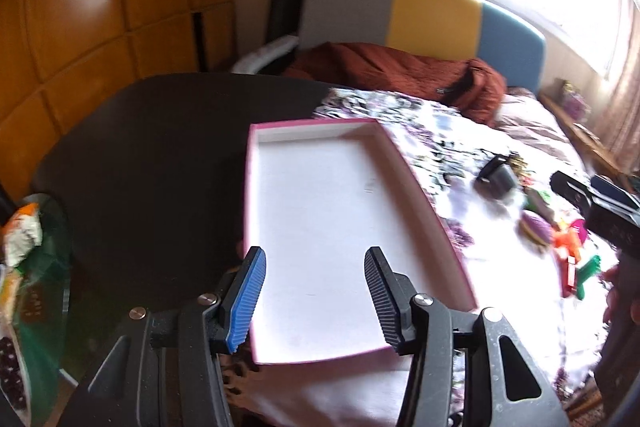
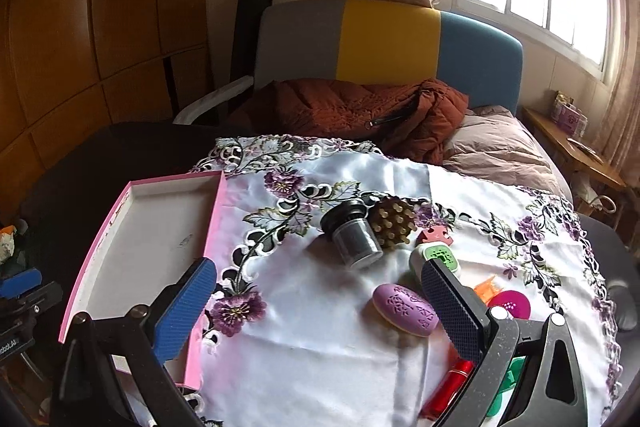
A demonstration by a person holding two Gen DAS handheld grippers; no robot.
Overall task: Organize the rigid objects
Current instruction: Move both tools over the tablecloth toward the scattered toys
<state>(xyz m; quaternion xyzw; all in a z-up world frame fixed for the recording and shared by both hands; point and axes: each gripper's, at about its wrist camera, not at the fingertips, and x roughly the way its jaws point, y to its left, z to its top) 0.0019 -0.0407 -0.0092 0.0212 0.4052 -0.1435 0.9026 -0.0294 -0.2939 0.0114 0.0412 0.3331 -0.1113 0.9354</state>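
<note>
**Both jaws hovering, nothing held**

I am holding my left gripper [image 1: 316, 291] over the near end of the pink-rimmed tray [image 1: 424, 183], jaws spread wide and gripping nothing. My right gripper [image 2: 320, 307] is hanging wide apart too, above the embroidered cloth [image 2: 320, 367], with the purple oval case [image 2: 406, 309], black jar [image 2: 354, 239] and studded brush [image 2: 394, 221] lying right of the tray.

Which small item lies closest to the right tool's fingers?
The purple oval piece, patterned top, lies between the open right tool's fingers; the black cylinder and studded brown piece sit farther back.
</note>
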